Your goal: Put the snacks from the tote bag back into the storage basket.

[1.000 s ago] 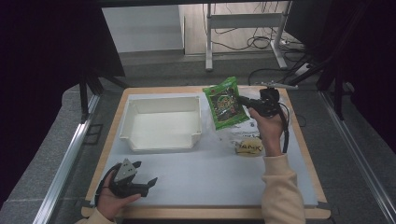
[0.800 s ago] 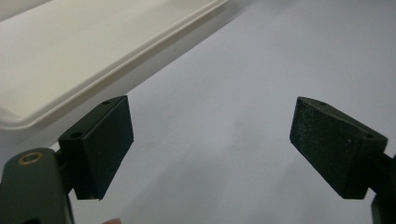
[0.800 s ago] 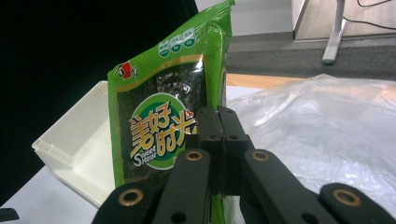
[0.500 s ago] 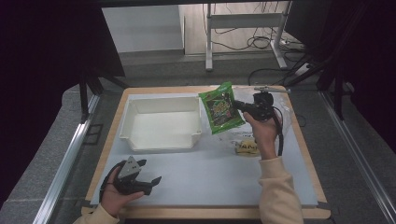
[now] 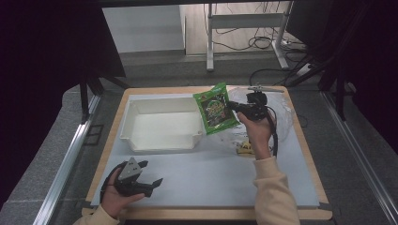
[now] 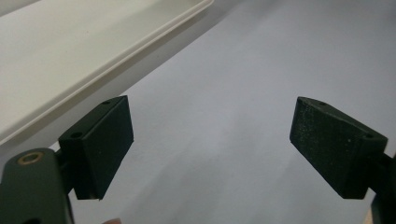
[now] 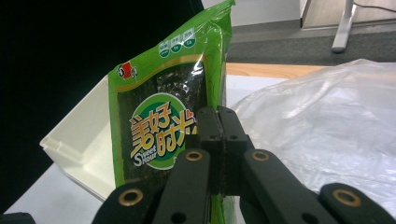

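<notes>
Jaws, R: clenched on edge of green seaweed packet point(image 7: 161, 135), pads pinching the foil; same grip as 1 s ago.
Jaws, L: spread wide, nothing betw. pads; unchanged.
R gripper point(image 5: 233, 106): held up off table at far right, pointing left toward tray; shifted a bit left vs 1 s ago.
L gripper point(image 5: 151, 183): resting low at near-left edge of mat, in hand; same spot as before.
Packet pos: in the air, tilted, hanging over right rim of white tray point(image 5: 141, 145); earlier was further right, just beside tray, now overlaps tray's right wall in high view.
Clear plastic bag point(image 5: 281, 105): crumpled at far right of table, behind R gripper; not moved.
Small yellow pack point(image 5: 244, 147): flat on mat under R forearm, more covered by wrist than before.
Mat point(image 5: 211, 178): grey-white, bare in the middle.
</notes>
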Demonstrator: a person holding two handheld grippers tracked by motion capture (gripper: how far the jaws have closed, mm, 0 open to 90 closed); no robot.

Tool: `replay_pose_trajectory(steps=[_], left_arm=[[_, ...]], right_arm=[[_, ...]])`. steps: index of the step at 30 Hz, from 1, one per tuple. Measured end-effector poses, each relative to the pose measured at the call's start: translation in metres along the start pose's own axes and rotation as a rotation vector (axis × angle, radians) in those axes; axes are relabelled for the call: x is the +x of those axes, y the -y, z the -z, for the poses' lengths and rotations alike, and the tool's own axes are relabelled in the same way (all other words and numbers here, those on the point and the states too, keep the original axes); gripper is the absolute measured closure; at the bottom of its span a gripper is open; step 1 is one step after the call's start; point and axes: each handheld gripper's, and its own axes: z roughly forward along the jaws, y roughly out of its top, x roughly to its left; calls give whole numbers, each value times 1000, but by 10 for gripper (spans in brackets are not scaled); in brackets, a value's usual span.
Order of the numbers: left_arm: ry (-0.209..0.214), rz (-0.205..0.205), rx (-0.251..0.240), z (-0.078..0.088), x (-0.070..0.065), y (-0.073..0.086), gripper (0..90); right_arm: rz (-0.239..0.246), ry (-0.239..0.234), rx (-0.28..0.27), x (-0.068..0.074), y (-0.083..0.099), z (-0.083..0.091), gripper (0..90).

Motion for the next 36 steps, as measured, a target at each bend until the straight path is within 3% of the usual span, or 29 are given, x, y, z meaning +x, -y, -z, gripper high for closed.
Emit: replay_pose_trajectory(steps=[9, 36], left_arm=[[16, -10, 0, 0, -1, 1, 135], [5, -9, 9, -1, 1, 1, 134]], right_arm=[[7, -11, 5, 15, -1, -14, 898], [5, -71, 7, 36, -1, -43, 898]])
